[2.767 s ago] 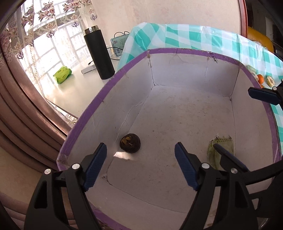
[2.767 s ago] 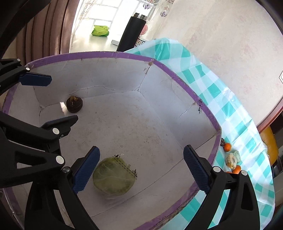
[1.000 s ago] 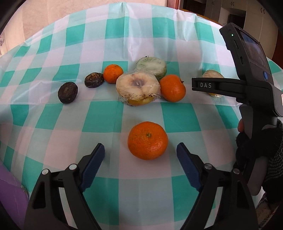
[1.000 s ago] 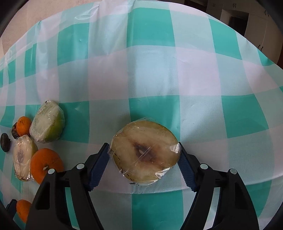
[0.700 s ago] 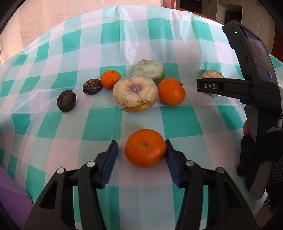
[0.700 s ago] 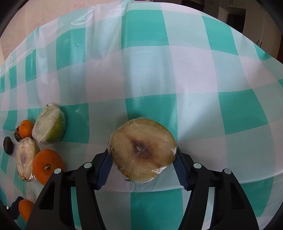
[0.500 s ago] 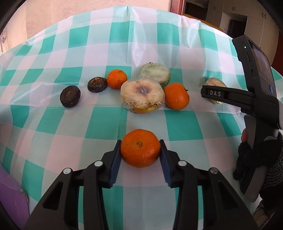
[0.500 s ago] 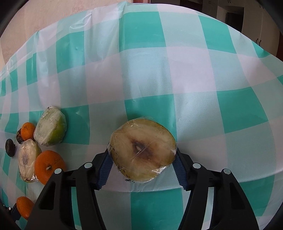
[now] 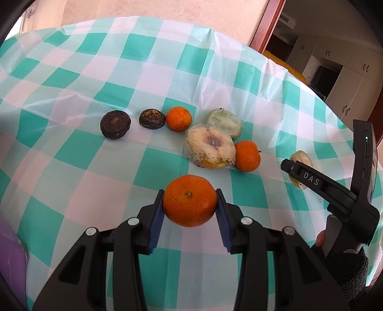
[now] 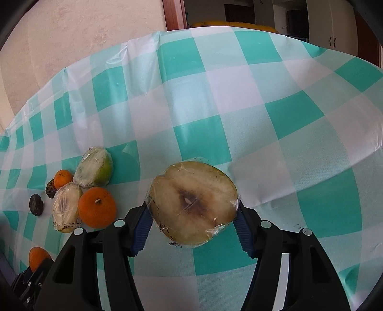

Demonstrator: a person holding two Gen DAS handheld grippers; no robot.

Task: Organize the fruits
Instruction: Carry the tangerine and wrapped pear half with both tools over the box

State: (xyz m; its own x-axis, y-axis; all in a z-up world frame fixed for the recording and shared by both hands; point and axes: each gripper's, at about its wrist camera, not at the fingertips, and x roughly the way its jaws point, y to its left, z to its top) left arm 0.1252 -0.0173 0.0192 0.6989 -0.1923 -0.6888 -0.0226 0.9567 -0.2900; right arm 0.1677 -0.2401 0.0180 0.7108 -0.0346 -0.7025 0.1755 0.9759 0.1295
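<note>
Teal-and-white checked tablecloth [image 9: 79, 181] covers the whole work surface. Nearest in the left wrist view, the left gripper [image 9: 190, 203] clamps a tangerine [image 9: 189, 200] between its blue pads. Nearest in the right wrist view, the right gripper [image 10: 192, 213] squeezes a plastic-wrapped halved apple [image 10: 193, 203], cut face up. Beyond the tangerine lie a wrapped pale fruit half [image 9: 210, 148] touching a second tangerine [image 9: 247, 156], then a wrapped green half [image 9: 225, 123], a small tangerine [image 9: 178, 119] and two dark shrivelled fruits [image 9: 115, 124]. Farthest back stand a pink wall [image 9: 143, 12] and white cupboards [image 9: 344, 71].
</note>
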